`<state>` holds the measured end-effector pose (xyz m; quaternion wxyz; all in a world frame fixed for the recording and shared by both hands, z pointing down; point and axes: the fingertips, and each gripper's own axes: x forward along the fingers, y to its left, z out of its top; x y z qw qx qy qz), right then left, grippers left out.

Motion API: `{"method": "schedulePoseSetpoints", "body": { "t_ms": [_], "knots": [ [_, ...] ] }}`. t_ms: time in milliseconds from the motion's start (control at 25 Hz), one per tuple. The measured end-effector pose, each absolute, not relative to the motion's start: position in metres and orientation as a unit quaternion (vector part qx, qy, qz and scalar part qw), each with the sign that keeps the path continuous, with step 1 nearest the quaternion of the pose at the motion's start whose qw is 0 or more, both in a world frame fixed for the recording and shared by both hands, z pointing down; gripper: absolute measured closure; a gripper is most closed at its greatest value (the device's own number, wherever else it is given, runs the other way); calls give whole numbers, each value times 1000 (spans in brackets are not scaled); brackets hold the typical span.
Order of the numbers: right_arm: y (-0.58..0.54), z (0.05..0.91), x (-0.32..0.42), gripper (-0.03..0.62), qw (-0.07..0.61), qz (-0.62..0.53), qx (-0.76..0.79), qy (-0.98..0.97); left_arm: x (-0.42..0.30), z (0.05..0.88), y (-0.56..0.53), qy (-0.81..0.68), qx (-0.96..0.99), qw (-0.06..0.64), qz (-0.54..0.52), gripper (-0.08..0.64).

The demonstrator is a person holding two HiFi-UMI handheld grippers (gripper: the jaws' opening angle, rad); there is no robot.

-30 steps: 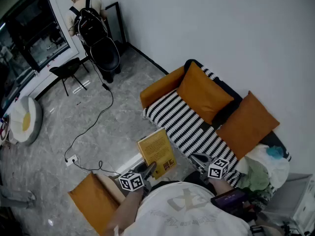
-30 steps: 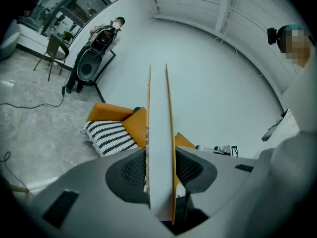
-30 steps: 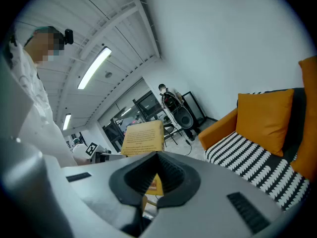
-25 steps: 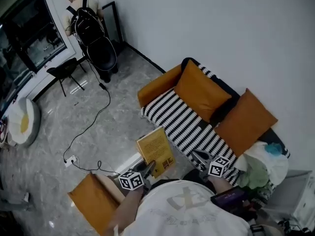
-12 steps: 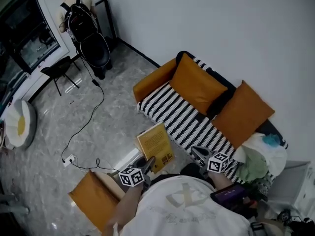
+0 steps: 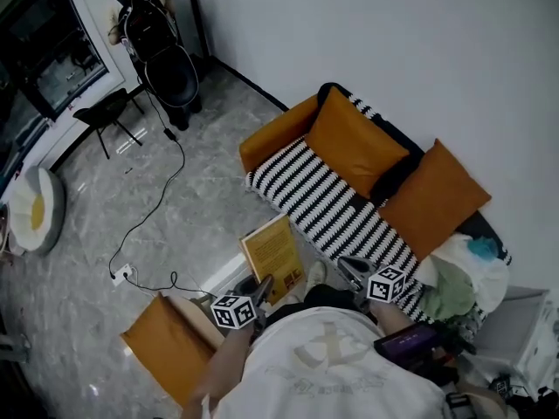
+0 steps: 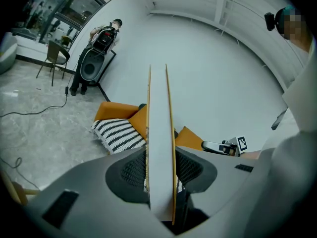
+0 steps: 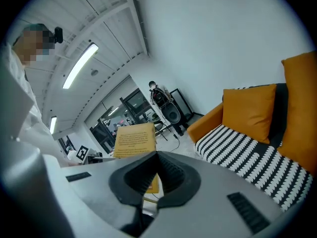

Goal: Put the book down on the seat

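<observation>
At the far left a power cable snakes over the grey floor, well apart from the work. Next comes the left gripper, low in the head view. Its own view shows both pads clamped on the lower edge of the yellow book, which stands upright and nearly edge-on between them. The book hangs over the floor, just short of the sofa's front edge and not yet above the striped seat.

To its right, the right gripper is clenched on nothing, its jaw tips meeting with no object between them, and it hovers near the seat's front edge.

The main risk, as I judge it, is letting go too soon: released here, the book would drop to the floor rather than the seat. The grip is also only on the bottom edge of a tall, thin thing, so a quick swing toward the sofa could make it pivot or slip in the pads. Set down too near the front edge, it may slide off. Farther right, the two orange cushions take the back of the seat, and a heap of clothes fills the far end, which leaves the bare striped middle as the safe landing place.
</observation>
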<state>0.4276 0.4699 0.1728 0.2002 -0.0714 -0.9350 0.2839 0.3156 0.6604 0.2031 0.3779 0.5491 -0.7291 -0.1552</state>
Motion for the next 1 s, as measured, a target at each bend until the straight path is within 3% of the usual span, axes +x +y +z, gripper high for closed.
{"method": "schedulePoseSetpoints", "body": {
  "t_ms": [520, 1000],
  "knots": [
    [468, 181, 332, 577, 203, 283, -177, -921, 271, 215, 679, -771, 472, 396, -162, 407],
    [370, 202, 265, 577, 200, 323, -144, -914, 188, 195, 592, -774, 478, 397, -125, 407]
  ]
}}
